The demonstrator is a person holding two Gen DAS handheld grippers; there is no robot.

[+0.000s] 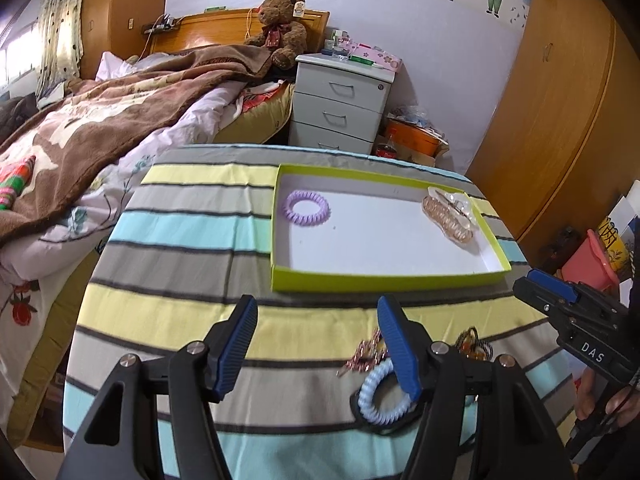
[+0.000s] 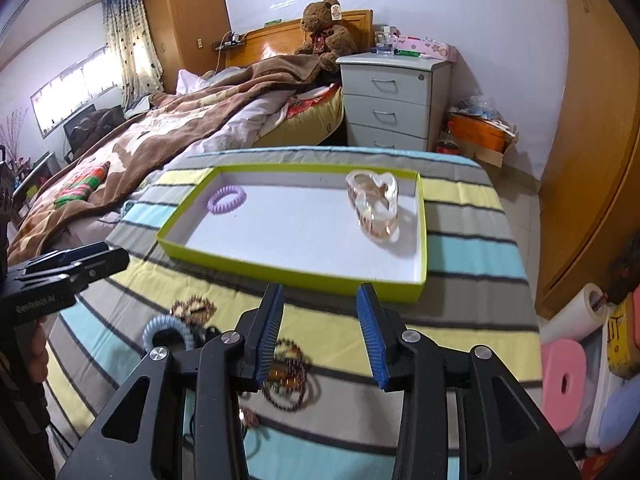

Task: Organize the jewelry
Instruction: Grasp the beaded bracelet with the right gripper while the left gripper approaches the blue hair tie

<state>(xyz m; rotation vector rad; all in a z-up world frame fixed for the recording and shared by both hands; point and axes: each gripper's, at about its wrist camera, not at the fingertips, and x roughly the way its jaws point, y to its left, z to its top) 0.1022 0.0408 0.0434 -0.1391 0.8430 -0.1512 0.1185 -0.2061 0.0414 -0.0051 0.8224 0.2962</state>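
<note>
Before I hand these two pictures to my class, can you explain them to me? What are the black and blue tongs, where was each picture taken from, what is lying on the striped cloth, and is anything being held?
No machine here: a person holds one pair of tongs in each hand, with a camera on each looking along its fingers. One picture comes from the left tongs, the other from the right tongs. Both pairs are open and hold nothing.

On the striped cloth sits a green tray. Inside it lie a purple hair tie and a clear pink hair clip.

Still on the cloth, near the tongs: a pale blue hair tie, a bead bracelet and some smaller pieces too blurred to name.
</note>
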